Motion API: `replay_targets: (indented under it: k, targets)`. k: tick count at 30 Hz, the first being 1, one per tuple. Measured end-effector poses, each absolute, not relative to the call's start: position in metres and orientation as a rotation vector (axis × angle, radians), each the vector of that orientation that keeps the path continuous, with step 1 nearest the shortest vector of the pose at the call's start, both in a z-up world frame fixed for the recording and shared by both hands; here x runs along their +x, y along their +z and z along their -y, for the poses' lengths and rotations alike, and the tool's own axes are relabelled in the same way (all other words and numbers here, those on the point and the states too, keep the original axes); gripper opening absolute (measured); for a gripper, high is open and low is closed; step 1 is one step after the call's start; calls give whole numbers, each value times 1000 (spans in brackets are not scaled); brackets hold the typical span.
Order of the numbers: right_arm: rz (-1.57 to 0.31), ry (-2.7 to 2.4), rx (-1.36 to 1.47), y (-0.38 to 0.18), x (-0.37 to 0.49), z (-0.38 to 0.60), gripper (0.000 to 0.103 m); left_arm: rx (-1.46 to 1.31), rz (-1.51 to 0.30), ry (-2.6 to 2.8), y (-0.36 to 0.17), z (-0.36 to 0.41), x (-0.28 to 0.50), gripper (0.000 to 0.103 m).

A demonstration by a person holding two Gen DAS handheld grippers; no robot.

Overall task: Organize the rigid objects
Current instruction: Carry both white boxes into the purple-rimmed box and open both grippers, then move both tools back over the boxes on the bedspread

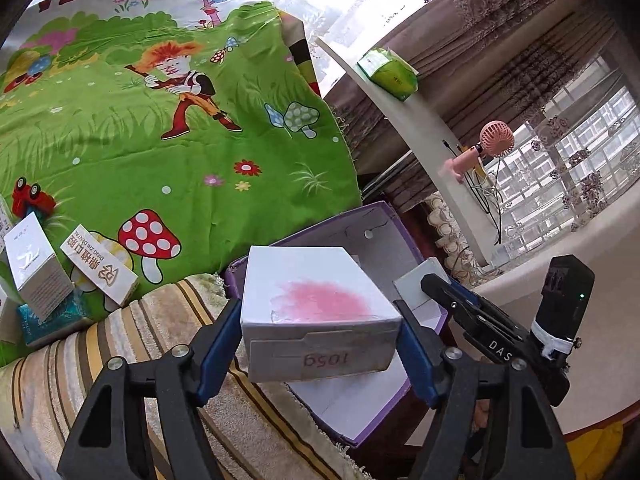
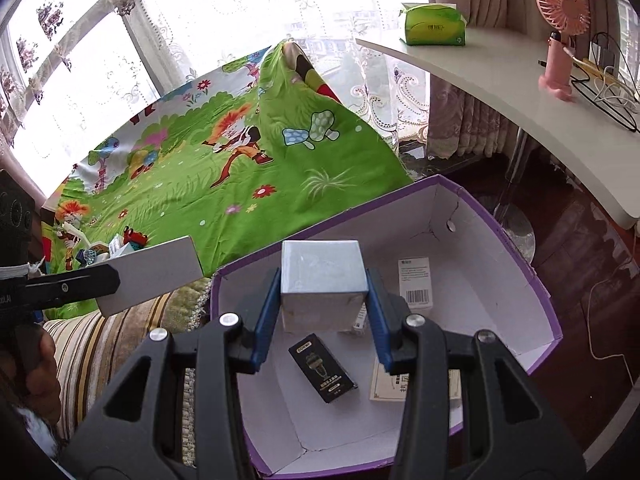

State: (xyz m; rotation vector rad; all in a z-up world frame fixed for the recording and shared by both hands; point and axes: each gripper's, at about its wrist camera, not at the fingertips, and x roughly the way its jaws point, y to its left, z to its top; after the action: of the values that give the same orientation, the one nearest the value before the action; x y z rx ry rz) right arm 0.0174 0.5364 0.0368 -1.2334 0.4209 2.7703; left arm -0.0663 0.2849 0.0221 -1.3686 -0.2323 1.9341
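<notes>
My left gripper [image 1: 320, 322] is shut on a white box with a pink smudge [image 1: 316, 304], marked "1059" on its flap, held over the near edge of the purple bin [image 1: 400, 220]. That box also shows in the right wrist view [image 2: 150, 274] at the left. My right gripper [image 2: 324, 312] is shut on a small silver-grey box [image 2: 322, 276], held above the inside of the purple bin [image 2: 500, 220]. In the bin lie a black box [image 2: 322, 368], a white barcode box [image 2: 416, 282] and a flat cream box [image 2: 394, 384].
Several small boxes [image 1: 34, 268] and a red toy car [image 1: 30, 198] lie on the green cartoon cloth [image 1: 160, 128]. A striped towel [image 1: 140, 340] lies beside the bin. A white shelf [image 2: 500, 80] holds a green tissue pack [image 2: 434, 26] and a pink fan [image 2: 560, 28].
</notes>
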Motion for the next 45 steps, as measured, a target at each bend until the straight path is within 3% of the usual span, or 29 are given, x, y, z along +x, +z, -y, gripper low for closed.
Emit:
replay_targets:
  k: [13,25,30,45]
  targets:
    - [-431,2691,-1249,18,30,-563,46,-1331,247,2004,18,-261,-58,83]
    - [-435,2634,-1271,15,32,-576,46,-1229,184,2068,31,-240,-44,83]
    - [-468,2612,-1273,13,33,-582,59,-1237,208,2084,32,-227,-46,83]
    - [-436,2688,-1297,22,23,-550,64,-1243,301,2205,34,-170,-52,83]
